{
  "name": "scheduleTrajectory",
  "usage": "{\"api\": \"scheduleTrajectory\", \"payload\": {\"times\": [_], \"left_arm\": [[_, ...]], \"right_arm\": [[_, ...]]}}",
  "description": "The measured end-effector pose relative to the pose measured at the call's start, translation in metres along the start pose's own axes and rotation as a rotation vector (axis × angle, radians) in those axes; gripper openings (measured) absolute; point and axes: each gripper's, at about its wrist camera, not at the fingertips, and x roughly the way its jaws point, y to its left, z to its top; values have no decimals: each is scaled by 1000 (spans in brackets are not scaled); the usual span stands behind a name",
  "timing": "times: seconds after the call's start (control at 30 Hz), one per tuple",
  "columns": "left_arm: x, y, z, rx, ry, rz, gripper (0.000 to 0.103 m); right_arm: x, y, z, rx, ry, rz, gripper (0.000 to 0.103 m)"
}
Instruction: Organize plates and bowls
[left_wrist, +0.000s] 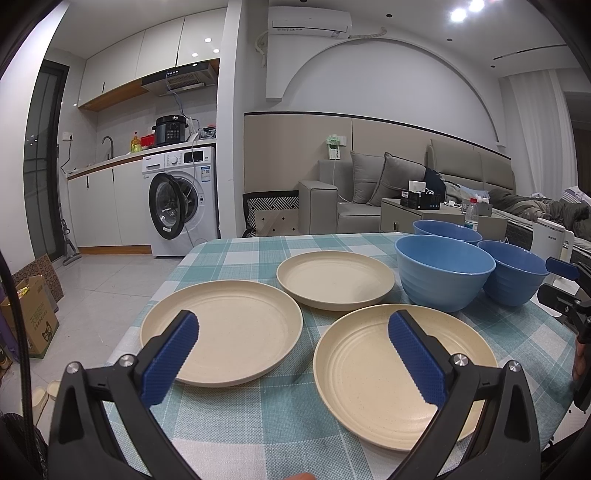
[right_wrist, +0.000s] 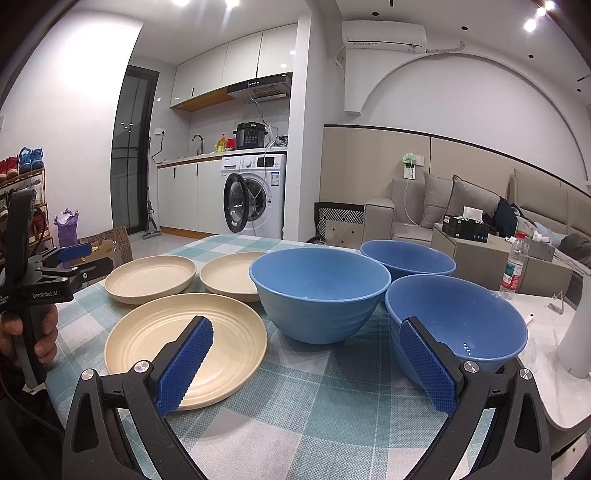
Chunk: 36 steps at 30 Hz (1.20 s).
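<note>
Three cream plates lie on the checked tablecloth: a left plate (left_wrist: 221, 330), a far plate (left_wrist: 334, 278) and a near plate (left_wrist: 402, 373). Three blue bowls stand to their right: a middle bowl (left_wrist: 443, 271), a far bowl (left_wrist: 445, 230) and a right bowl (left_wrist: 515, 271). My left gripper (left_wrist: 293, 328) hovers open above the gap between the left and near plates. In the right wrist view, my right gripper (right_wrist: 306, 334) is open, between the near plate (right_wrist: 184, 345) and the nearest bowl (right_wrist: 458, 317), with the middle bowl (right_wrist: 319, 291) ahead. Neither gripper holds anything.
The table's left edge (left_wrist: 147, 306) drops to a tiled floor with cardboard boxes (left_wrist: 31, 317). A white marble surface (right_wrist: 543, 332) with a water bottle (right_wrist: 513, 266) adjoins the table on the right. A hand (right_wrist: 44, 332) holds the left gripper's handle at the left.
</note>
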Motion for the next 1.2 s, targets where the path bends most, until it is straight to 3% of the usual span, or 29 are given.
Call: {"api": "scheduleTrajectory", "payload": {"times": [0.7, 1.2], "left_arm": [[-2, -5, 0, 23, 20, 37, 103], [-6, 21, 21, -106, 87, 79, 103]], "right_arm": [[20, 2, 6, 16, 75, 13, 103], [34, 34, 38, 29, 117, 109, 103]]}}
